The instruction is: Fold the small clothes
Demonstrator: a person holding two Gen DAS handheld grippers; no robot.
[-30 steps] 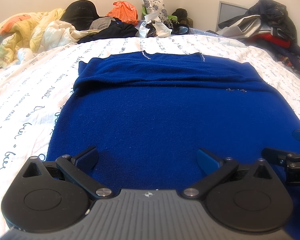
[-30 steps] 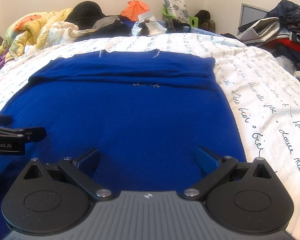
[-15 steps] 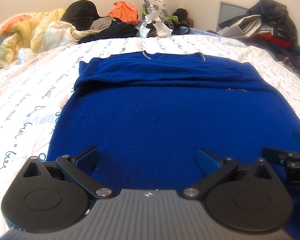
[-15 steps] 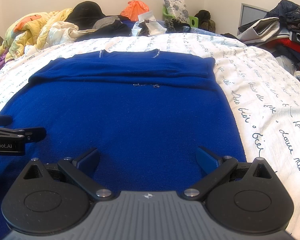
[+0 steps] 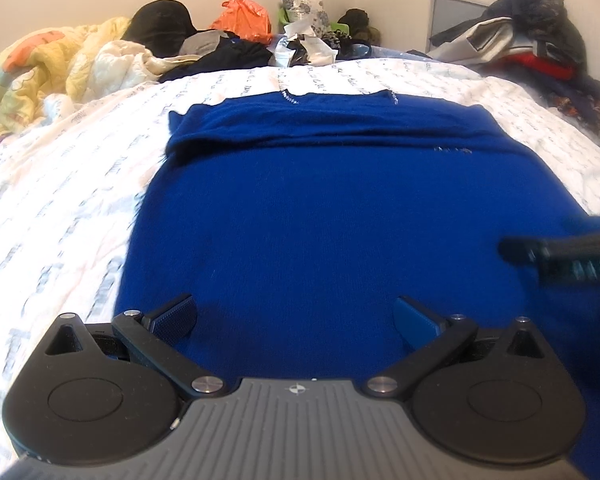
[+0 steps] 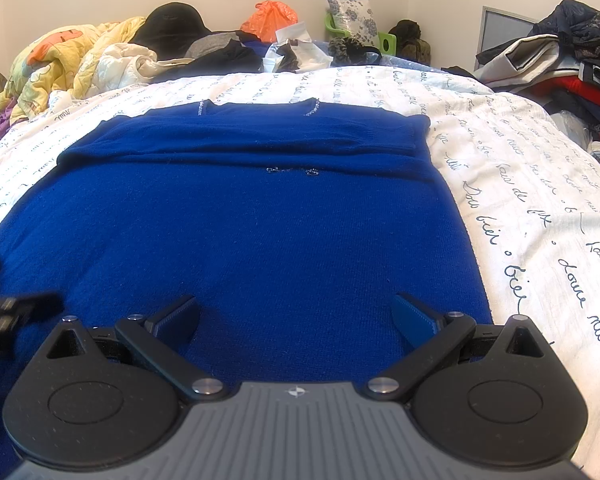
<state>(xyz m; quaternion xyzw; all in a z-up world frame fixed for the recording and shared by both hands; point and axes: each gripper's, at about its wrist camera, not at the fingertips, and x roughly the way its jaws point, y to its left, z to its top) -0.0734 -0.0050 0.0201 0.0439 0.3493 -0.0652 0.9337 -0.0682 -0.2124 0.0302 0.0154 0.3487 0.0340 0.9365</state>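
A royal blue knit sweater lies flat on the bed, its sleeves folded across the chest near the far neckline; it also shows in the right wrist view. My left gripper is open and empty, low over the sweater's near hem on its left half. My right gripper is open and empty over the hem's right half. The right gripper shows blurred at the right edge of the left wrist view. The left gripper shows blurred at the left edge of the right wrist view.
The bed has a white sheet with script print. A yellow quilt and piled clothes and bags lie along the far edge. A heap of dark and red clothes sits at the right.
Both grippers have started to move: each now appears blurred in the other's view, and the left view has shifted, with the sweater's hem a little farther away. Jaws stay open.
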